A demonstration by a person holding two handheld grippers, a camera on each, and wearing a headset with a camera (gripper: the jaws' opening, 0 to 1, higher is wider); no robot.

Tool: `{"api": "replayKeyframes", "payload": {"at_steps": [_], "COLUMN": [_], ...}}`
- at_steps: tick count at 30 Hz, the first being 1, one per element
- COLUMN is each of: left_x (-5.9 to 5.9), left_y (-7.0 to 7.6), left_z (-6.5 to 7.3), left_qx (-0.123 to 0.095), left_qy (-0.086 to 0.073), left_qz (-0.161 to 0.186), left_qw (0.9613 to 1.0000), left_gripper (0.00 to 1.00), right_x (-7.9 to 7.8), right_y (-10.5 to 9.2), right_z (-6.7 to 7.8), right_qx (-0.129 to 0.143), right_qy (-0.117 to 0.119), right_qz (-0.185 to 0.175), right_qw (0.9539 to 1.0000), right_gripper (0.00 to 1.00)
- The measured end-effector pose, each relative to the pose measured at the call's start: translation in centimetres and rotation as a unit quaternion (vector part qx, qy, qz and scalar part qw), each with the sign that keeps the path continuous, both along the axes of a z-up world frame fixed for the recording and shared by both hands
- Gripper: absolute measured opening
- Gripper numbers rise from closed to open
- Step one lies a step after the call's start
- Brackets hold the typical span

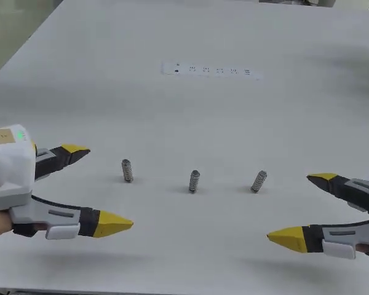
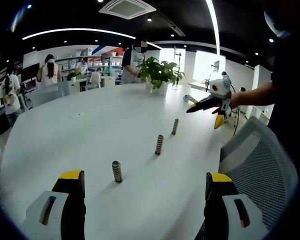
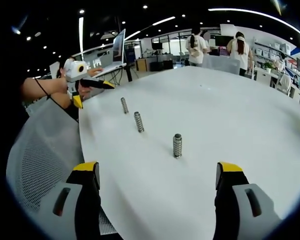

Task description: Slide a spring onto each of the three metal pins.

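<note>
Three grey coil springs stand in a row on the white table: left spring [image 1: 127, 171], middle spring [image 1: 194, 181], right spring [image 1: 259, 181], which leans a little. Any pins inside the coils are hidden. My left gripper [image 1: 101, 186] is open just left of the row, nothing between its yellow tips. My right gripper [image 1: 295, 207] is open to the right of the row, also empty. The left gripper view looks along the row from the left spring [image 2: 117, 171], between the open left gripper [image 2: 145, 177]. The right gripper [image 3: 157, 167] faces the right spring [image 3: 177, 145].
A white power strip [image 1: 209, 69] lies flat at the far middle of the table [image 1: 184, 123]. A grey mesh chair [image 2: 260, 165] stands at the table's near edge. People and a potted plant [image 2: 160, 72] are far off beyond the table.
</note>
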State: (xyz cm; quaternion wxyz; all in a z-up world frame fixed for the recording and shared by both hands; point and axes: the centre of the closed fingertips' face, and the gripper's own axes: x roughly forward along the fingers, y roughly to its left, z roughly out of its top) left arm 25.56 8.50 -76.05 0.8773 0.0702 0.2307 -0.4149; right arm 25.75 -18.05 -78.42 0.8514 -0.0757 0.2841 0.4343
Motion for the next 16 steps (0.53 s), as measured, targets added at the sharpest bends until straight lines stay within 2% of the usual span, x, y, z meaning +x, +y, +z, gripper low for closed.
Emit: {"api": "replayKeyframes", "payload": {"at_steps": [4, 5, 6, 8, 10, 13, 16], "left_x": [0.0, 0.0, 0.0, -0.2, -0.4, -0.6, -0.5], "left_y": [0.1, 0.2, 0.3, 0.7, 0.9, 0.8, 0.8], "left_z": [0.2, 0.2, 0.2, -0.2, -0.2, 0.6, 0.5], "left_qx": [0.003, 0.002, 0.001, 0.005, 0.008, -0.005, -0.009], "left_qy": [-0.002, -0.002, 0.0, 0.008, 0.007, -0.001, -0.001], "left_qz": [0.004, 0.006, 0.009, 0.014, 0.016, 0.016, 0.01], "left_qw": [1.0, 1.0, 1.0, 0.9998, 0.9998, 0.9999, 0.9999], "left_gripper": [0.98, 0.98, 0.98, 0.98, 0.98, 0.98, 0.98], "right_x": [0.6, 0.8, 0.8, 0.9, 0.8, 0.5, 0.3], "right_y": [-1.2, -1.7, -2.2, -1.8, -1.4, -0.2, 0.2], "right_z": [0.3, 0.0, -0.6, -0.6, -0.5, 0.4, 0.1], "right_qx": [-0.003, -0.015, -0.038, -0.032, -0.032, -0.016, -0.026], "right_qy": [-0.001, 0.004, 0.015, 0.016, 0.015, 0.004, 0.014], "right_qz": [-0.021, -0.029, -0.029, -0.023, -0.021, -0.009, -0.005], "right_qw": [0.9998, 0.9995, 0.9987, 0.9991, 0.9991, 0.9998, 0.9995], "right_gripper": [0.99, 0.99, 0.98, 0.98, 0.98, 0.98, 0.99]}}
